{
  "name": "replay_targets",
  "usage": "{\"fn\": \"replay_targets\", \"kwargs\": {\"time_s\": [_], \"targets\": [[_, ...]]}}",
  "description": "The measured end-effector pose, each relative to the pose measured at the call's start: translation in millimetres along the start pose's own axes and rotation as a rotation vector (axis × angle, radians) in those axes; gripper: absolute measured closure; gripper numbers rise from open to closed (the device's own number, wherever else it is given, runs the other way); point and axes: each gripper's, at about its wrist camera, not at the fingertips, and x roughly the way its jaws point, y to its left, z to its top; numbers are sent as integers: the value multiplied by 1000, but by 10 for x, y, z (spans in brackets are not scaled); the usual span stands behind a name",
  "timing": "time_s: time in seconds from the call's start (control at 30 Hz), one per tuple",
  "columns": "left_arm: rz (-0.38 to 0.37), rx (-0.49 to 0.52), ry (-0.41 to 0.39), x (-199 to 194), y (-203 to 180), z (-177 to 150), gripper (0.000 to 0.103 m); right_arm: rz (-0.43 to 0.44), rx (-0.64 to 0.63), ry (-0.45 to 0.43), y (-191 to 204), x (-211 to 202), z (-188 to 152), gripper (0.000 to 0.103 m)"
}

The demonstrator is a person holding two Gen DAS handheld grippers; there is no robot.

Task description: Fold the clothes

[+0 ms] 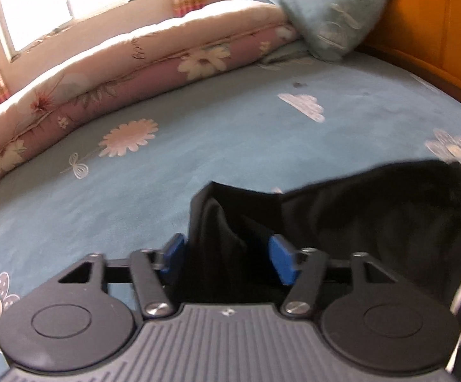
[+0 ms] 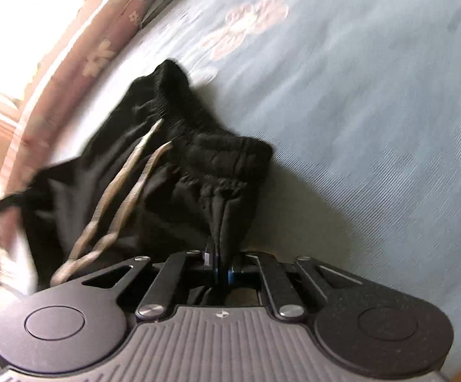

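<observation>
Bunching, black shorts [image 2: 179,165] show 2 pale stripes.

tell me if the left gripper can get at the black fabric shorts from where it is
Probably yes: the left gripper has its jaws open with the black fabric shorts already bunched between them, nothing in the way.

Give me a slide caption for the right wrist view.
Right gripper shut on black shorts by the waistband, over a blue bedsheet.

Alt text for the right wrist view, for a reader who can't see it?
The right gripper is shut on a fold of black shorts with pale side stripes, bunched on a blue flowered bedsheet. A pink quilt edges the bed, upper left.
</observation>
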Motion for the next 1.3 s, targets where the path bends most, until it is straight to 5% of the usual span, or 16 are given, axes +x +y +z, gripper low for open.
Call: {"fn": "replay_targets", "kwargs": {"time_s": [0.3, 0.63, 0.93, 1.3], "targets": [[9, 76, -5, -485, -97, -473, 33, -75, 24, -87, -64, -245, 58, 68], [49, -191, 11, -947, 227, -1113, 29, -85, -143, -161, 406, -475, 10, 50], [149, -466, 73, -1348, 107, -1837, 29, -21, -438, -32, 968, -44, -23, 41], [244, -542, 95, -1678, -287, -1917, 29, 39, -548, 178, 1034, 429, 2, 30]]}}
